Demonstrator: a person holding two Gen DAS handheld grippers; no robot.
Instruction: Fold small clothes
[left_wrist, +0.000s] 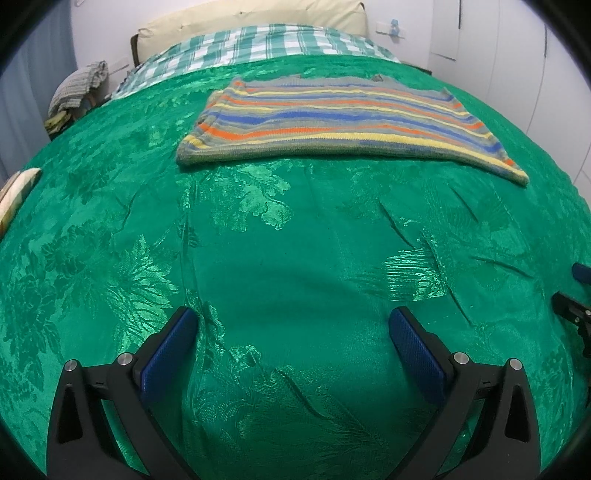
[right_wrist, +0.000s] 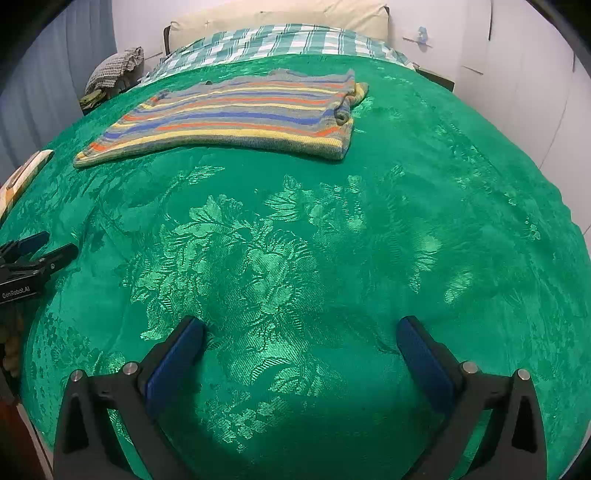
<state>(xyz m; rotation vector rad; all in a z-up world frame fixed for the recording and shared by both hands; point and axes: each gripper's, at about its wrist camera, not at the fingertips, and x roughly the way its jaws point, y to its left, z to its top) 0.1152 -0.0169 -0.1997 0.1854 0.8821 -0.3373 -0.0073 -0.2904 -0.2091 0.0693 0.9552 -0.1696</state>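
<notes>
A striped knit garment (left_wrist: 332, 122) in grey, blue, orange and yellow lies flat and folded on the green bedspread (left_wrist: 295, 258), far ahead of both grippers; it also shows in the right wrist view (right_wrist: 236, 118). My left gripper (left_wrist: 295, 325) is open and empty, low over the bedspread, well short of the garment. My right gripper (right_wrist: 301, 332) is open and empty, also over bare bedspread. The left gripper shows at the left edge of the right wrist view (right_wrist: 40, 251). The right gripper's tip shows at the right edge of the left wrist view (left_wrist: 580, 295).
A green-and-white checked sheet (left_wrist: 266, 44) and a cream headboard cushion (left_wrist: 258, 18) lie at the bed's far end. A pile of cloth (left_wrist: 77, 88) sits at the far left. A patterned item (left_wrist: 18, 195) lies at the left edge. White walls surround the bed.
</notes>
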